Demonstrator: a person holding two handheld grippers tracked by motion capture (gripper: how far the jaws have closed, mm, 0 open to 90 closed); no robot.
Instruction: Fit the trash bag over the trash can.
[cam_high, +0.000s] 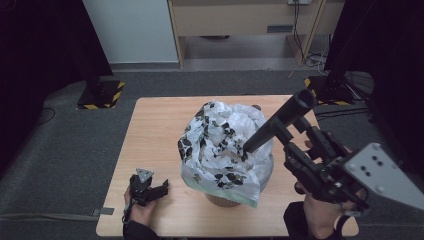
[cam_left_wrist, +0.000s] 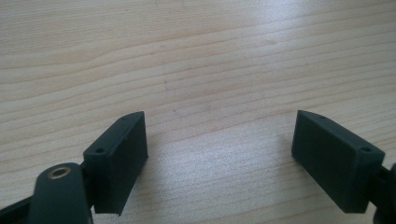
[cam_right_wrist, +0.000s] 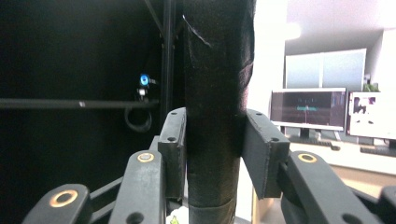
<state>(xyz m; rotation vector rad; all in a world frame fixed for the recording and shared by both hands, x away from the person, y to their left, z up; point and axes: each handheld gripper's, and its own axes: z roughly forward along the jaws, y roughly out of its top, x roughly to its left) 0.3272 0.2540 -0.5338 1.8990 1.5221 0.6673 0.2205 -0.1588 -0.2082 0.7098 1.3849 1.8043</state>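
Note:
A white plastic bag with a black pattern (cam_high: 220, 145) lines a round brown container (cam_high: 222, 201) in the middle of the wooden table (cam_high: 155, 125). A long black tube (cam_high: 277, 122) slants from the upper right down into the bag's mouth. My right gripper (cam_high: 292, 131) is shut on this tube partway along it; in the right gripper view both pads press the black tube (cam_right_wrist: 217, 93) between the right gripper's (cam_right_wrist: 215, 140) jaws. My left gripper (cam_high: 162, 189) rests low at the table's front left, apart from the bag. It stands open (cam_left_wrist: 219, 140) over bare wood.
Two stand bases with yellow-black stripes (cam_high: 102, 95) (cam_high: 322, 90) sit on the grey carpet beyond the table's far corners. A wooden cabinet (cam_high: 240, 20) stands at the back. Monitors (cam_right_wrist: 308, 109) show in the right gripper view.

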